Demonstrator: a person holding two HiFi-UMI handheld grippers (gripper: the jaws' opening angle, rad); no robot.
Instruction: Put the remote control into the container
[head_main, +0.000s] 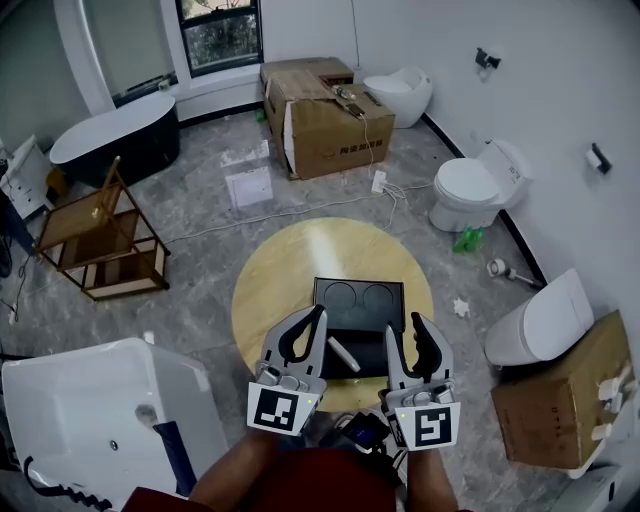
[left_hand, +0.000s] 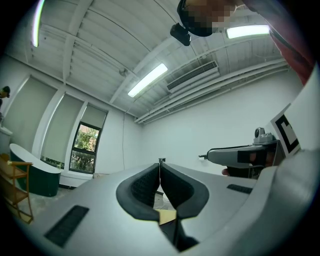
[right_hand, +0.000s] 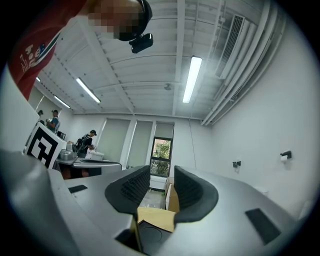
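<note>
Jaws shut and empty on left gripper, narrowly apart on right gripper; remote control already lies in container, task apparently complete

The container sits at the middle of the round worktop. The remote control lies in the container's near part, between the left tongs and the right tongs. A cardboard box stands on the floor behind the worktop. A wooden rack stands to the left and a toilet to the right, by the wall.
</note>
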